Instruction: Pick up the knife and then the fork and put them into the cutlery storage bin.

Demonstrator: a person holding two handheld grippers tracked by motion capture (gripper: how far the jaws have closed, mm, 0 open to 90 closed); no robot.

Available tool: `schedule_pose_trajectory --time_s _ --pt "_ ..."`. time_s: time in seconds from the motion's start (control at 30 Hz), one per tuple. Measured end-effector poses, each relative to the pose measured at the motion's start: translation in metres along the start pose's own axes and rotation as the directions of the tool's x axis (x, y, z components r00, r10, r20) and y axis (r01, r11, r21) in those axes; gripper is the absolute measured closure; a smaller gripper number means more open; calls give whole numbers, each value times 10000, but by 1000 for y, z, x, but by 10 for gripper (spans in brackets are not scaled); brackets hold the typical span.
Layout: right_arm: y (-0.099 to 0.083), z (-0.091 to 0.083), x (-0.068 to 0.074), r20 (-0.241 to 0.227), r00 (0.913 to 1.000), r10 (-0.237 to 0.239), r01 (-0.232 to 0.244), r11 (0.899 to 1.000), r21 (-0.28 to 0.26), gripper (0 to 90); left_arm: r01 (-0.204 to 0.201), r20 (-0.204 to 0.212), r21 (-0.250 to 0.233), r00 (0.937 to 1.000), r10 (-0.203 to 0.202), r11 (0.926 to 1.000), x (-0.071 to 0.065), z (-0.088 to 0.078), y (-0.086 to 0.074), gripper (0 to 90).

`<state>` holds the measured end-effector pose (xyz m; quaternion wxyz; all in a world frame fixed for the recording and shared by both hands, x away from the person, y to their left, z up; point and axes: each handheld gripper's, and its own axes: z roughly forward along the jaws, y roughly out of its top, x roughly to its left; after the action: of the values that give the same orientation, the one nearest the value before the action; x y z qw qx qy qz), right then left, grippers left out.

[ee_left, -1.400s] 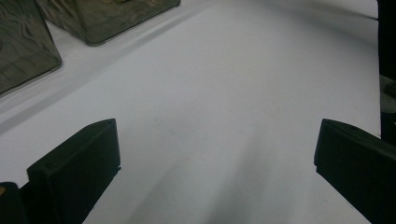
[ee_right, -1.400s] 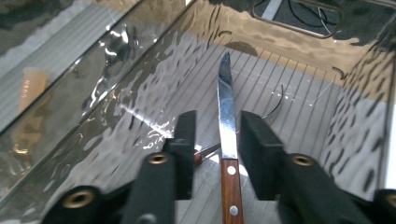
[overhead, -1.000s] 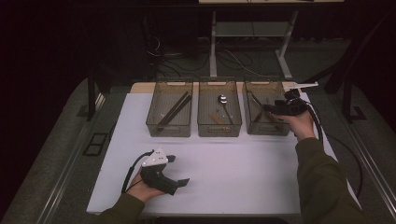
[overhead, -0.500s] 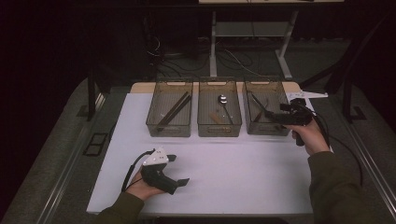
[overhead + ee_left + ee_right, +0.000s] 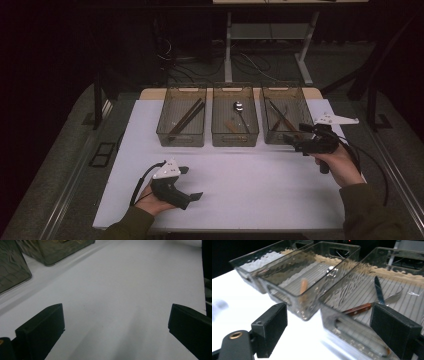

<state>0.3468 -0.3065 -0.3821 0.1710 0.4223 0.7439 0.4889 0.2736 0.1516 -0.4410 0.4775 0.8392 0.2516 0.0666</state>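
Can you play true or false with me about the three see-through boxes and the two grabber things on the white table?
1. Three clear bins stand in a row on the white table. True.
2. The spoon lies in the left bin. False: it lies in the middle bin.
3. The right gripper holds a fork. False: its jaws are open with nothing between them, and the fork lies in the right bin.
4. The left gripper has its jaws open over bare table. True.
5. The left bin holds nothing. False: long brown sticks lie in it.
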Motion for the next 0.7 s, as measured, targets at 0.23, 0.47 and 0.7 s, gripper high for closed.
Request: schedule_pose_trajectory --time_s 0.23,0.47,0.7 --pt "-23 -8 10 -36 9996 -277 277 9996 73 146 28 -11 -15 10000 -28 10000 -1 -1 0 0" --pt "-43 -11 19 -224 9986 -469 472 9988 119 146 9 7 -61 10000 -9 10000 -1 -2 0 0" --pt "-60 -15 36 -753 9954 -588 605 9979 215 146 42 -19 -114 10000 -42 9999 -1 -2 1 0"
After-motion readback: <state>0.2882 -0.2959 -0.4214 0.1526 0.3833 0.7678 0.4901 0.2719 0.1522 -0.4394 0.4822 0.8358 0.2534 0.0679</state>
